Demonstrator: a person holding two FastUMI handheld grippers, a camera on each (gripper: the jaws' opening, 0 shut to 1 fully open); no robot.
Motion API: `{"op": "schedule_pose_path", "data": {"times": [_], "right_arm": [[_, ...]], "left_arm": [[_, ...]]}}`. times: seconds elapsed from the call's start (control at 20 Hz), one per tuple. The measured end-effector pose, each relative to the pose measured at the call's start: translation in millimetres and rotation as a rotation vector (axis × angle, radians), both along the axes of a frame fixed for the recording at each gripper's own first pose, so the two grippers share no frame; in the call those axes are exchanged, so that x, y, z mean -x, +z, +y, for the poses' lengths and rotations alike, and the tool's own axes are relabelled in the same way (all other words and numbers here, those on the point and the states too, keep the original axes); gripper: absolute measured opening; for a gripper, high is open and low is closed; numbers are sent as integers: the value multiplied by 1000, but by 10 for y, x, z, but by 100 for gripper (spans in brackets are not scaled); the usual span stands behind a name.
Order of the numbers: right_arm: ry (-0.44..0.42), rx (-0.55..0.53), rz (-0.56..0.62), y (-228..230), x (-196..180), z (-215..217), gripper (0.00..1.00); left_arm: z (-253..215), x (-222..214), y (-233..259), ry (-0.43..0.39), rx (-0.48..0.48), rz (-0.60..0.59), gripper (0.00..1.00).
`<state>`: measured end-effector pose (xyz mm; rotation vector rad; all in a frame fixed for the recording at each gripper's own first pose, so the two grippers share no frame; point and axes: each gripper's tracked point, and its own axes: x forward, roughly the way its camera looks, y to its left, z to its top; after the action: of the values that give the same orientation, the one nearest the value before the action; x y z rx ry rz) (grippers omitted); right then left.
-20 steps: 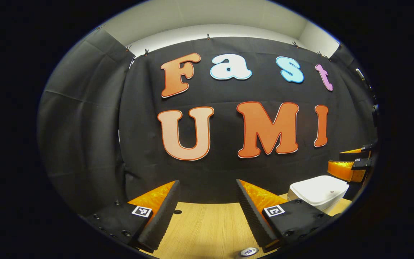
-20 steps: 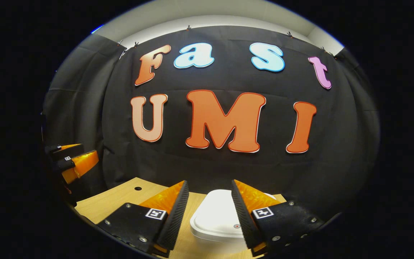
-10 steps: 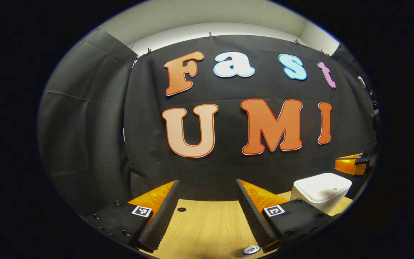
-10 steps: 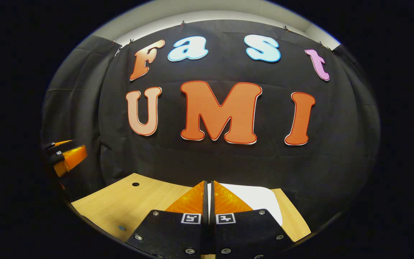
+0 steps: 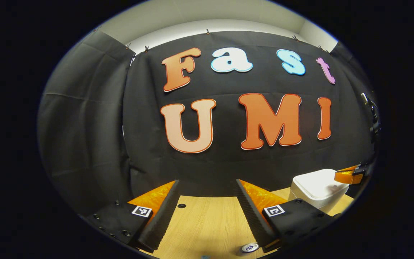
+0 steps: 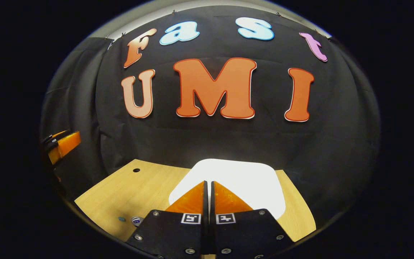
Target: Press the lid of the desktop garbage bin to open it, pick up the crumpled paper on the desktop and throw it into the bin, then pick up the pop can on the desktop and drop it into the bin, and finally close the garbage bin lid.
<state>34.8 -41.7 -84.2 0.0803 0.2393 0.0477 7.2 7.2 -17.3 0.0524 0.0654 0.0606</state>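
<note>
I am on the lid-opening step: my right tool (image 6: 208, 187), fingers pressed together and empty, sits over the bin lid (image 6: 243, 180) just ahead. Next, I'd say, a firm downward press. My left tool (image 5: 207, 196) hangs agape.

I'm looking at my left gripper (image 5: 207, 201): each finger sits on a black plate with dark screws and a small square black-and-white marker. The finger pads (image 5: 162, 212) are ribbed. On my right gripper (image 6: 209, 187), silver screws dot matching black plates with twin markers.
</note>
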Motion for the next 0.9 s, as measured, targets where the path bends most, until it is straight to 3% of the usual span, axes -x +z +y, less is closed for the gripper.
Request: {"op": "schedule_pose_path", "data": {"times": [0.45, 0.75, 0.9], "right_arm": [[4, 56, 100, -288, -56, -64, 1], [35, -46, 110, -311, -39, -81, 1], [60, -46, 95, -299, 0, -85, 1]], "left_arm": [[-67, 106, -91, 7, -17, 35, 97], [-93, 158, -128, 23, -9, 48, 99], [-142, 177, -94, 19, -15, 42, 97]]}}
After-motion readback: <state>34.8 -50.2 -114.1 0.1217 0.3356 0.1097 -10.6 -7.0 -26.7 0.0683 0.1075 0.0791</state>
